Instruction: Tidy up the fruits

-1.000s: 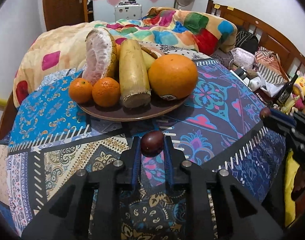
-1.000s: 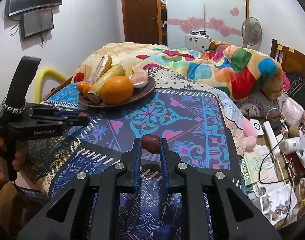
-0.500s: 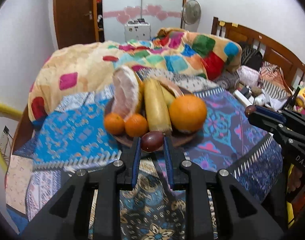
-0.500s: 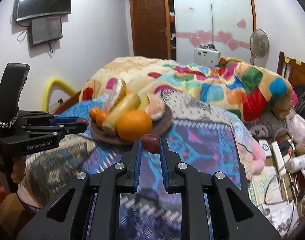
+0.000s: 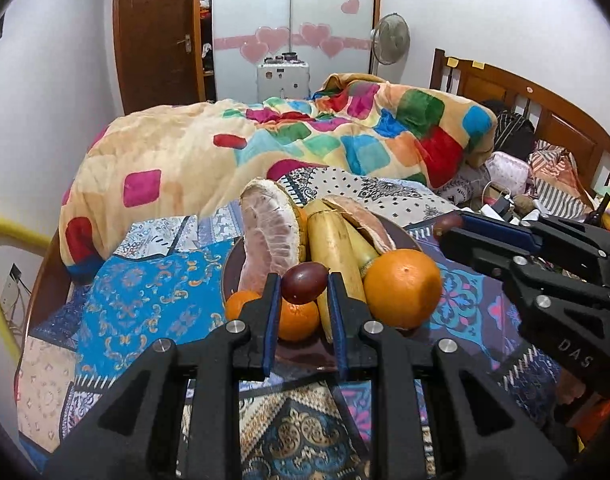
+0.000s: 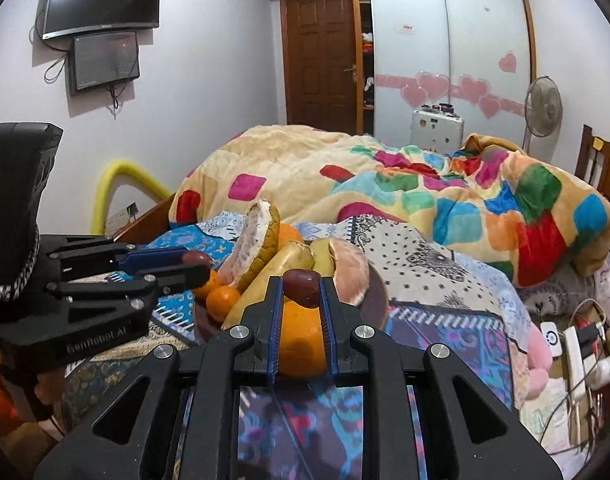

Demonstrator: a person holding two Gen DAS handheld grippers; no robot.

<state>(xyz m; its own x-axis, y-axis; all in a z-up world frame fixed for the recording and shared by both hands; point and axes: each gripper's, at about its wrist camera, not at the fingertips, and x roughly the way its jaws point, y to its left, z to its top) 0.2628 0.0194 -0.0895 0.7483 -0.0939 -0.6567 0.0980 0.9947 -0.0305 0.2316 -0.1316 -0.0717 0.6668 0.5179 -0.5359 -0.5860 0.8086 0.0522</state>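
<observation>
The left gripper (image 5: 304,288) is clenched on a small dark maroon oval fruit (image 5: 305,282), pinched between its blue-padded fingertips and held in the air in front of the round dark brown plate (image 5: 228,268). The right gripper (image 6: 301,290) grasps a second small dark reddish-brown fruit (image 6: 302,286) the same way, at the plate's other side. On the plate lie a large orange (image 5: 402,288), two small mandarins (image 5: 299,320), long yellowish banana-like pieces (image 5: 334,246) and two peeled pomelo wedges with pale pink flesh (image 5: 271,242). The plate sits on a patterned blue and purple cloth (image 5: 145,304) spread over the bed, with a patchwork blanket of coloured squares (image 5: 305,144) heaped behind it.
</observation>
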